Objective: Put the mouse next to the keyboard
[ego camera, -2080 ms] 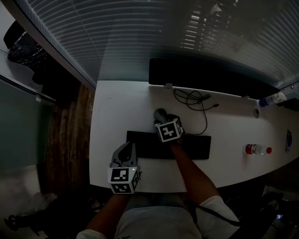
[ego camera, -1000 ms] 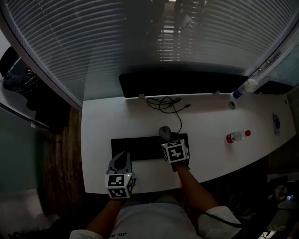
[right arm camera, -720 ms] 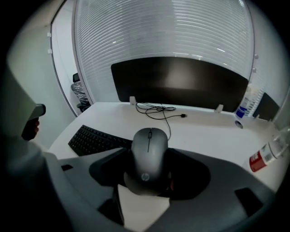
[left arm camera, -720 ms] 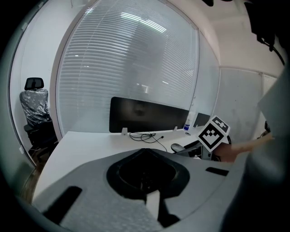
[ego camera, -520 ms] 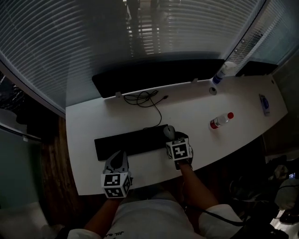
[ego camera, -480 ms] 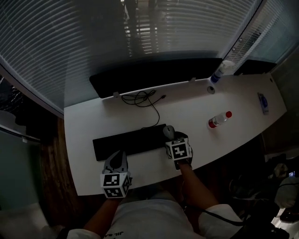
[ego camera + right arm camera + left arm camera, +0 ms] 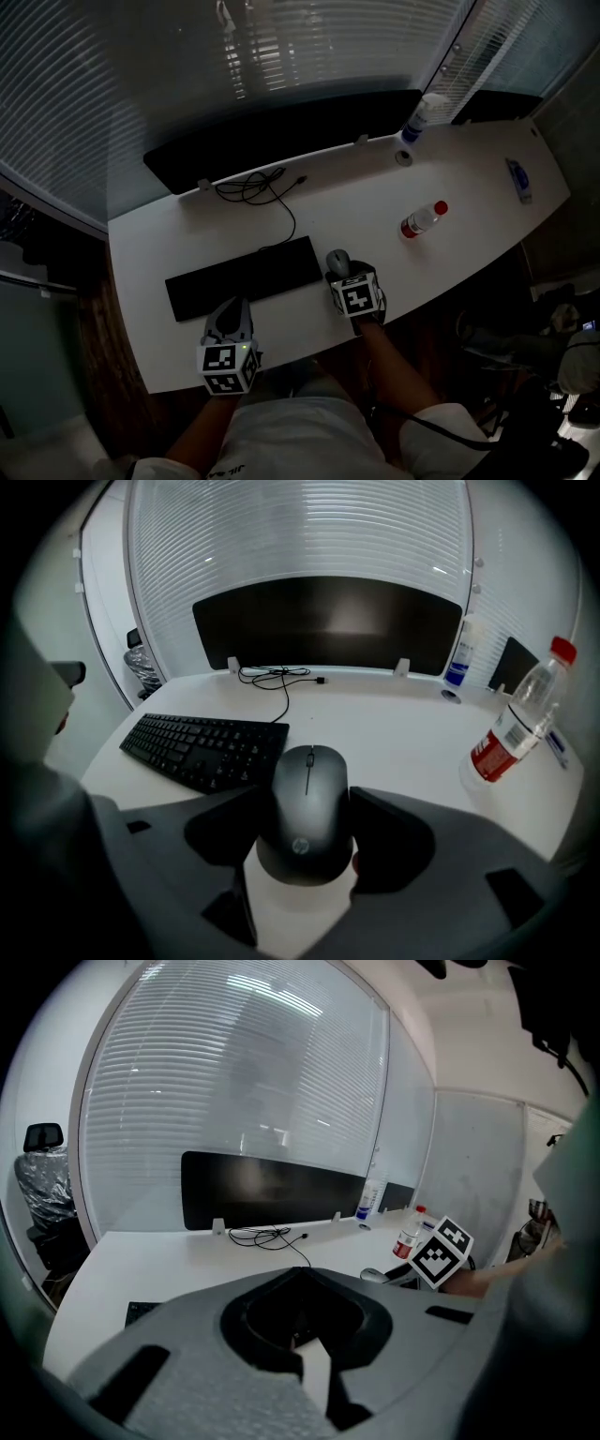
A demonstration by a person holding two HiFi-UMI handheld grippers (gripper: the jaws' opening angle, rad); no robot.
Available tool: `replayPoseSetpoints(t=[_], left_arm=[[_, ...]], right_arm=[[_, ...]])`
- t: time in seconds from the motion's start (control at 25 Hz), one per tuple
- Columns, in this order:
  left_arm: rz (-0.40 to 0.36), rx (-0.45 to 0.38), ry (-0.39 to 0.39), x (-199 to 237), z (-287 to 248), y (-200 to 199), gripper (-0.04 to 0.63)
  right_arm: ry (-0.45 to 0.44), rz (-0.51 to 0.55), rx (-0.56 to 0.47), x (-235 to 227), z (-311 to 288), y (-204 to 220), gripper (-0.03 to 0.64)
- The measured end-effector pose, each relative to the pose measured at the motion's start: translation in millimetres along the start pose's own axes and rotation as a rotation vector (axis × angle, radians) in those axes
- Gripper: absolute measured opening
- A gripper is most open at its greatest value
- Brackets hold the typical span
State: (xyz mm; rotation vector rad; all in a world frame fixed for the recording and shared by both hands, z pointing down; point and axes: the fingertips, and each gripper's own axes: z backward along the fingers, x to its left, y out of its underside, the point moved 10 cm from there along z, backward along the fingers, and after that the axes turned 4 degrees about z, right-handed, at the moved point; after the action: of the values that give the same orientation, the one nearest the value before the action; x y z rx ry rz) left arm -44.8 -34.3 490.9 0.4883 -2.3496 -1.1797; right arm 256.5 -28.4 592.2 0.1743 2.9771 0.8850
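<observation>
Placement step, judged near completion. The mouse (image 7: 307, 803) is being pinched at its rear flanks by the right gripper (image 7: 354, 292), one jaw on each side. It is being held at the centre of the head view, just beside the right end of the keyboard (image 7: 244, 277), with a narrow gap showing between them. Whether its underside is touching the desk (image 7: 375, 206) cannot be told.

The left gripper (image 7: 228, 347) is being held at the desk's near edge, lower left of centre in the head view, jaws pressed together on nothing.

For a sound release, the mouse is best lowered flat until it is fully borne by the desk. The jaws are then to be spread evenly, so that it is not being dragged or twisted, and drawn straight back.

Orientation: the long axis is running from the gripper toward the top of the right gripper view, roughly crosswise to the keyboard's length. The scroll-wheel end is pointing away toward the dark monitor (image 7: 328, 621), the logo end toward the gripper.
</observation>
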Motion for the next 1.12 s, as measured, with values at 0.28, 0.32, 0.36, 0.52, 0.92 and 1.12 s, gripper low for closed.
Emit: replayPoseSetpoints(t=[0.28,0.32,0.36,0.52,0.92,1.12], left_arm=[[0.003,0.028,-0.022,-8,-9,10,0.005],[0.003,0.029,-0.023,-9,-10,11,0.005],[0.003,0.028,-0.026,-10,-9,12,0.005],[0.001,0.034,-0.039,-11,-10,12,0.005],[0.013,0.055,-0.048,-6,-15,19,0.005],[0.019,0.054,-0.049,-7,-16,20,0.005]], right_arm=[[-0.018,-0.046,0.02,-11,-16,14,0.29],[-0.02,-0.049,0.025,-12,-19,15,0.29],[-0.021,-0.048,0.027,-12,-21,16,0.29],[-0.016,-0.028,0.025,-16,-33,21,0.29],[-0.015,-0.024,0.04,-27,-47,31,0.29],[-0.03,-0.034,0.067,-28,-49,32,0.291]])
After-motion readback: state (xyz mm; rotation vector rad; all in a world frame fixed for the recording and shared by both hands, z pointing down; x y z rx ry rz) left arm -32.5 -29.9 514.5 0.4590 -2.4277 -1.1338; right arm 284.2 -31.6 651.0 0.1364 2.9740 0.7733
